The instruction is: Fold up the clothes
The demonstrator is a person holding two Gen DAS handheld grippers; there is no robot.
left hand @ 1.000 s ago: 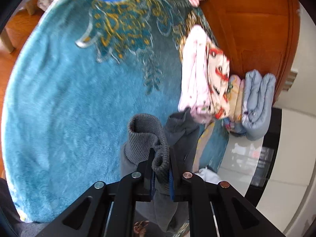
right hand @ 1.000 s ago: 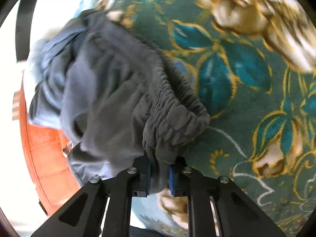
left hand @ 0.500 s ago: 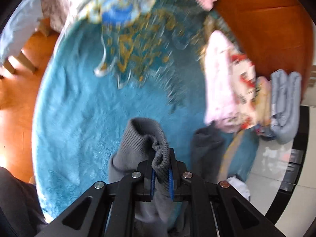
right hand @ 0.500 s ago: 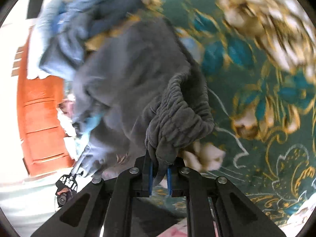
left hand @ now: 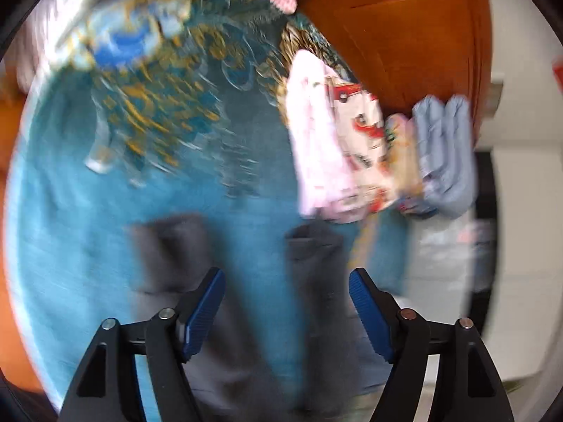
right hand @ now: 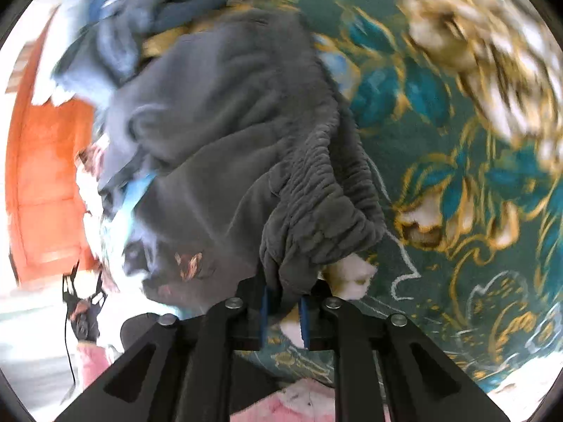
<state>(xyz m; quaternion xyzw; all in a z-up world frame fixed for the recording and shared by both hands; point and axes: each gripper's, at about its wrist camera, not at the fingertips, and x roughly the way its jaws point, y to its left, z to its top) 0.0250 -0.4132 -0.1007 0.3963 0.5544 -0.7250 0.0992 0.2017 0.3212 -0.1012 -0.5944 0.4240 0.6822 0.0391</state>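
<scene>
Grey sweatpants (right hand: 218, 133) hang over the teal floral blanket (right hand: 440, 190). My right gripper (right hand: 284, 311) is shut on their gathered elastic waistband (right hand: 316, 211), low in the right wrist view. In the left wrist view my left gripper (left hand: 286, 302) is open, with nothing between its blue pads (left hand: 202, 314). Two blurred grey trouser legs (left hand: 169, 253) (left hand: 316, 260) lie on the blanket just beyond and beneath its fingers.
A row of folded clothes stands at the blanket's right edge: pink (left hand: 316, 154), a red-and-white print (left hand: 362, 147), light blue (left hand: 447, 154). An orange wooden headboard (left hand: 404, 35) is behind them. A heap of blue clothes (right hand: 140, 17) lies beyond the sweatpants. White floor (left hand: 510, 246) lies past the bed.
My left gripper has opened and let go of the grey ribbed cuff, which now lies on the blanket. The right gripper keeps its hold on the waistband and has pulled the pants along.
</scene>
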